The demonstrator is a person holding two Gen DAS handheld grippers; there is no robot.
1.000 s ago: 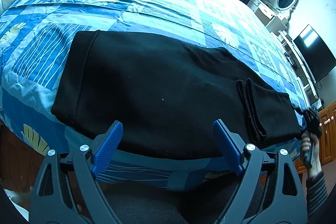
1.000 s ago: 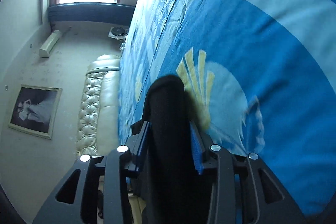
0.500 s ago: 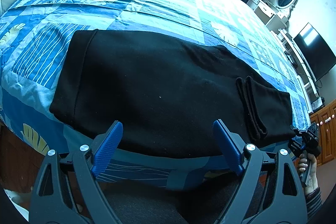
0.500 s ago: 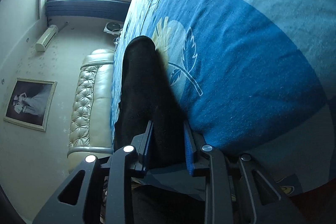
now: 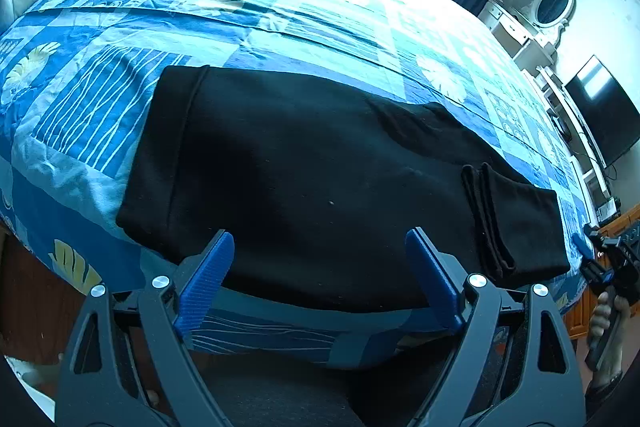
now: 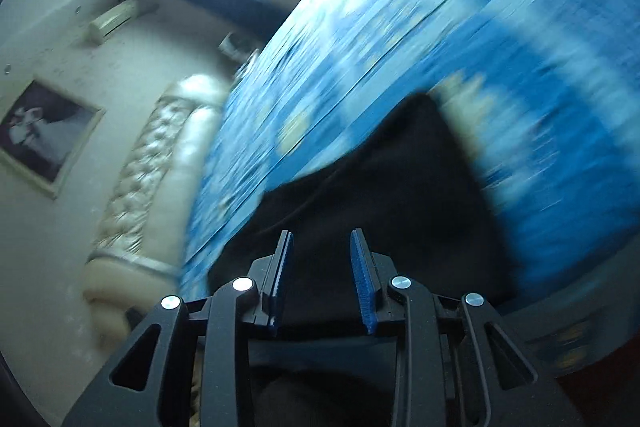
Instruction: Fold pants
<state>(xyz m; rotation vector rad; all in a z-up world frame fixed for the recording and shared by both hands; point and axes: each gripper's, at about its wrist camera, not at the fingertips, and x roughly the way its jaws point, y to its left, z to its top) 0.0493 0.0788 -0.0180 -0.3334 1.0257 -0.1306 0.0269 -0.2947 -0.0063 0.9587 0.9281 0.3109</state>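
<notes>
Black pants [image 5: 320,167] lie flat across the near edge of the blue patterned bed [image 5: 280,7], waistband at the left, the leg ends folded back into a ridge [image 5: 484,219] at the right. My left gripper [image 5: 319,237] hovers open over the pants' near edge, with nothing between its blue pads. My right gripper [image 5: 586,237], held by a hand, sits just off the pants' right end, apart from the cloth. In the blurred right wrist view its jaws [image 6: 321,234] are opening, their pads pressing on nothing, and the pants [image 6: 400,187] lie beyond the tips.
A padded cream headboard [image 6: 152,167] runs along the bed's far left. A white dresser with an oval mirror [image 5: 552,3], a dark TV [image 5: 600,115] and a wooden cabinet [image 5: 624,223] line the right wall. Wide bare quilt lies behind the pants.
The right gripper let go of the pants' end, pulled back and up off the bed's right edge, and rolled. The pants' right end now lies flat. The left gripper stayed put.
</notes>
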